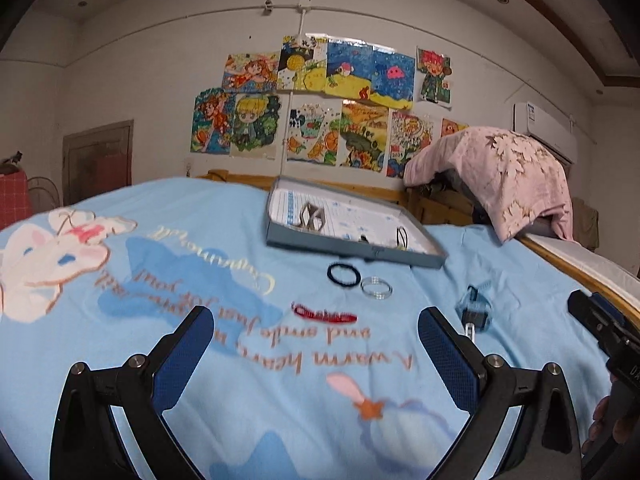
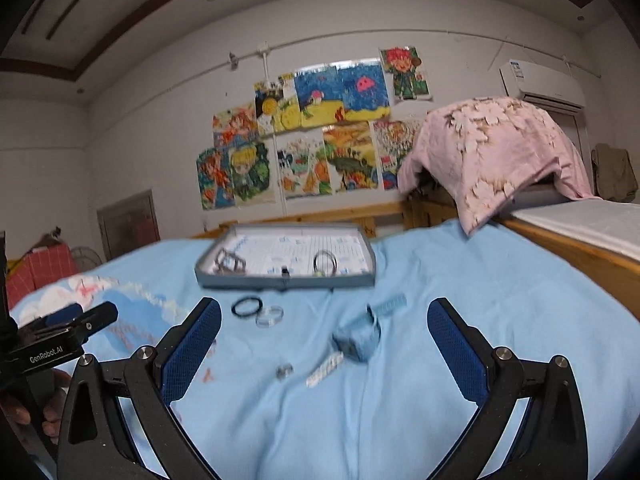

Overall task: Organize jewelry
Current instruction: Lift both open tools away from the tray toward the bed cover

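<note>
A shallow grey tray (image 1: 352,246) (image 2: 280,280) lies on the blue bedspread with a few metal rings (image 2: 325,261) and clips inside. Just in front of it lie a black hair tie (image 1: 342,274) (image 2: 246,306) and a clear bangle (image 1: 376,288) (image 2: 269,316). A red bracelet (image 1: 324,314) lies flat ahead of my left gripper (image 1: 316,348), which is open and empty above the bedspread. A pale blue watch (image 1: 476,308) (image 2: 358,338), a small silver ring (image 2: 285,371) and a white strip (image 2: 325,369) lie between the fingers of my open, empty right gripper (image 2: 324,344).
The blue bedspread (image 1: 200,280) has a cartoon print and lettering. A pink quilt (image 1: 504,176) (image 2: 492,156) is heaped over the wooden headboard at the right. Drawings cover the wall behind. The other gripper, held by a hand, shows at each view's edge.
</note>
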The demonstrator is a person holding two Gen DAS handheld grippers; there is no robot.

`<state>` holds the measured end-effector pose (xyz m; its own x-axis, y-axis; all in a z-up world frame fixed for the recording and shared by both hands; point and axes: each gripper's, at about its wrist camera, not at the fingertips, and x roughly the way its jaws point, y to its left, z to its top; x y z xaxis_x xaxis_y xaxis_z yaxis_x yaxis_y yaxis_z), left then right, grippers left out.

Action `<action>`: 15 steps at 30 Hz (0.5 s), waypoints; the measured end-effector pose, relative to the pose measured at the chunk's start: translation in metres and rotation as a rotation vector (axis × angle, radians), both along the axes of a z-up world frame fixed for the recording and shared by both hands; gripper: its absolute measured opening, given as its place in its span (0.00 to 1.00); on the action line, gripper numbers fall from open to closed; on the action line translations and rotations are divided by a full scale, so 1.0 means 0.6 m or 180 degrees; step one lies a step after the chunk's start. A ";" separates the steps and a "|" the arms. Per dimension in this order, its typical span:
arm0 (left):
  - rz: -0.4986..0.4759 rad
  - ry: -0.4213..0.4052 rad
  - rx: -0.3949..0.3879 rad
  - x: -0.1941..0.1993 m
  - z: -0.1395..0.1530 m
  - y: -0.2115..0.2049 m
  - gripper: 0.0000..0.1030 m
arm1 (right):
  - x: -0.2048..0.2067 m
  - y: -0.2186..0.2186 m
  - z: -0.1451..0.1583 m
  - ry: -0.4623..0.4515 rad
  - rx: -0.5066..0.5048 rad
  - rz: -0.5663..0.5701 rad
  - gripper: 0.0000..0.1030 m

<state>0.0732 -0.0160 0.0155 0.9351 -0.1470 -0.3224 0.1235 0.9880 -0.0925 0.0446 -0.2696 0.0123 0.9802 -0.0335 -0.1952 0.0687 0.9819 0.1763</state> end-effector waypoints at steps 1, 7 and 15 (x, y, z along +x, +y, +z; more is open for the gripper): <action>-0.0049 0.0058 -0.0006 0.001 -0.005 0.003 1.00 | 0.000 0.004 -0.003 0.0040 -0.0017 0.0037 0.98; -0.0080 0.0277 -0.0147 0.009 -0.025 0.021 1.00 | 0.018 0.001 -0.031 0.0400 0.0016 0.0184 0.98; -0.0025 0.0501 -0.0012 0.052 -0.030 0.012 1.00 | 0.030 0.022 -0.050 0.0536 -0.0079 0.0231 0.98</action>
